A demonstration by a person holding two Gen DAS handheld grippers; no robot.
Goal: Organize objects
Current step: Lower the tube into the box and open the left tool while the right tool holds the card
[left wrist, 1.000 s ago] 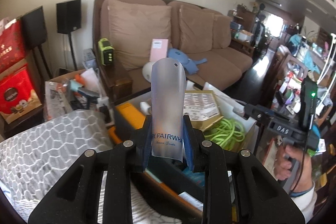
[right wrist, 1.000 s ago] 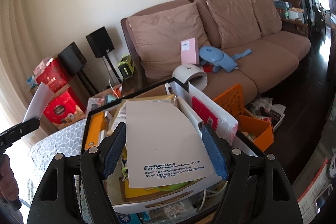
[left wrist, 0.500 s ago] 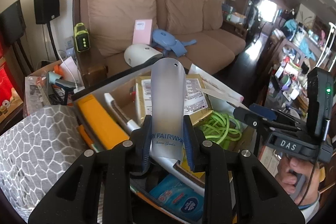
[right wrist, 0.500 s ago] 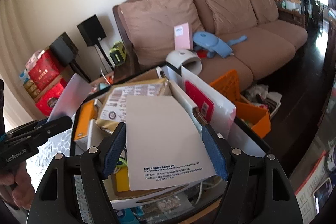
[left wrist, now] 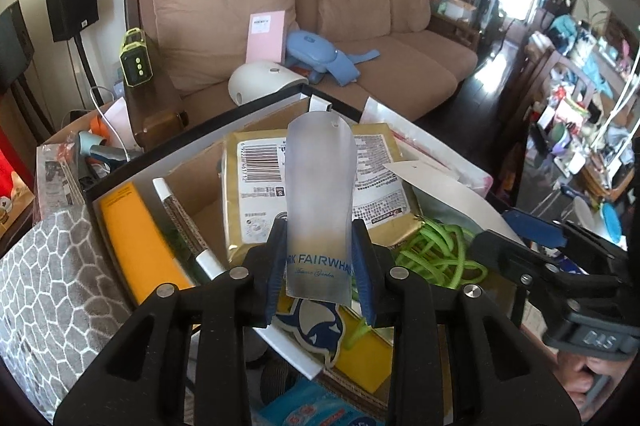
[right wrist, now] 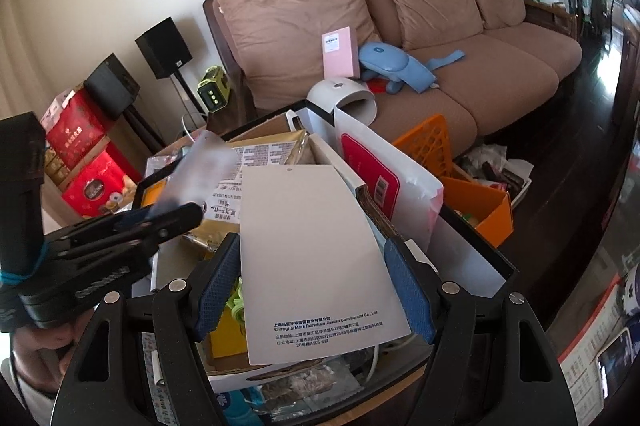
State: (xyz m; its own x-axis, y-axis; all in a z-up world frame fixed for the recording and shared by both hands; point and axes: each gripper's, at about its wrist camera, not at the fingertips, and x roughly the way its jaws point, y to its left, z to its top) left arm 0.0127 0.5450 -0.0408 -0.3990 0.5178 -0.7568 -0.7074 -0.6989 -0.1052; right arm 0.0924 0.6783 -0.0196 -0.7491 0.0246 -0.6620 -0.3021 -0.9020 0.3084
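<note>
My left gripper [left wrist: 320, 278] is shut on a translucent grey tag [left wrist: 320, 202] printed "FAIRWHALE", held upright above a black-rimmed box [left wrist: 192, 138] full of items. My right gripper [right wrist: 316, 290] is shut on a white card [right wrist: 312, 250] with small printed text, held over the same box [right wrist: 480, 246]. The left gripper and its tag [right wrist: 200, 170] show at the left of the right wrist view. The right gripper [left wrist: 532, 238] with the card's edge [left wrist: 436, 186] shows at the right of the left wrist view.
The box holds a gold package [left wrist: 320, 178], a yellow-orange box [left wrist: 136, 238], green cord [left wrist: 436, 250] and a white-red envelope [right wrist: 380, 170]. A brown sofa [left wrist: 360, 38] stands behind. An orange crate [right wrist: 460, 182] sits on the floor right. A grey patterned cushion [left wrist: 48, 274] lies left.
Both grippers have moved forward and down over the box, tilting toward its contents. Each keeps hold of its tag or card. The two grippers are now closer together.
</note>
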